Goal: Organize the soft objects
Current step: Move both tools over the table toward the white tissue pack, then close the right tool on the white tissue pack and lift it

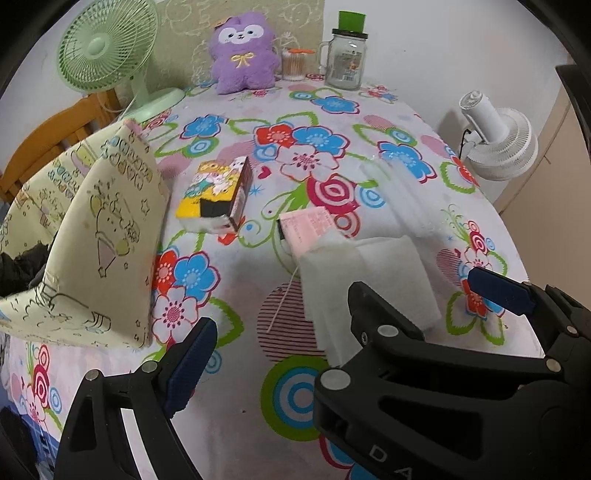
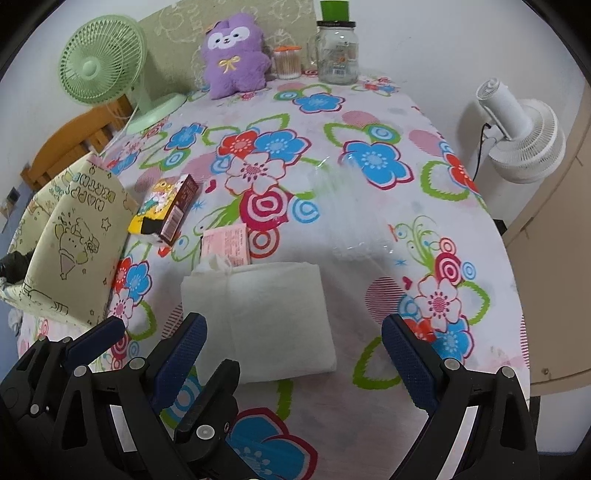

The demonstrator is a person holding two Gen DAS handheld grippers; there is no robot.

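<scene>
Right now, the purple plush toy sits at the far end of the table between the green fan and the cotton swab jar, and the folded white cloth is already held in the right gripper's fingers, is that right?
Not quite. The folded white cloth is not held: it lies flat on the table, and the right gripper is open above it, as the right wrist view shows. The purple plush toy does sit between the green fan and the cotton swab jar.

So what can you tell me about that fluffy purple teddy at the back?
The fluffy purple plush toy sits upright at the far end of the flowery tablecloth, leaning against a pale green patterned cushion. It has a white face patch, small dark eyes and a yellow stitched bow on its chest. Nothing grips it.
</scene>
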